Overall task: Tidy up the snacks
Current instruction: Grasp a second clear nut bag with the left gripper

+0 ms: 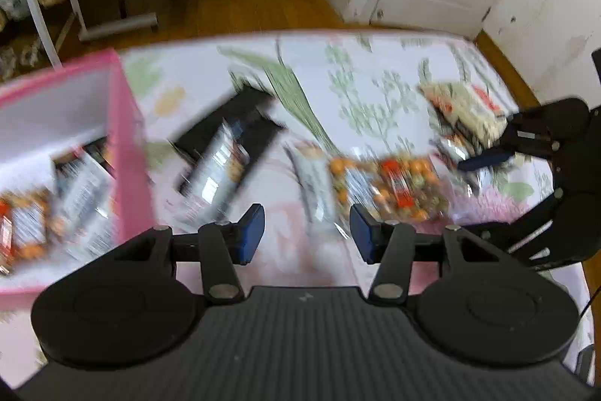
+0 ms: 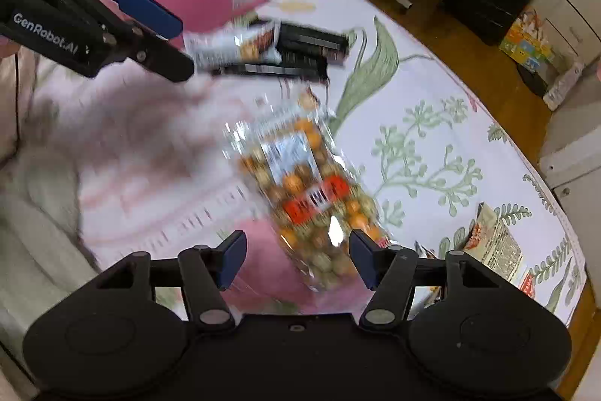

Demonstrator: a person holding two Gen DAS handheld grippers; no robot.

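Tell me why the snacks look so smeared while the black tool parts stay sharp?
Left wrist view: motion blur streaks the pink box and snack bags; the hand-held gripper stays crisp. Right wrist view: the clear bag of round snacks is smeared with glare, and fisheye bends the bed edge.

The left gripper (image 1: 307,232) is built in matte black — two round discs flanking a ribbed central housing, with angular link arms joined by silver pivot pins. Its fingers (image 1: 251,233) are faced with blue pads. The right gripper (image 2: 298,258) is made to the same pattern, a small screw being set in its housing. White lettering — "GenRobot.AI" — is printed on the left gripper's side.
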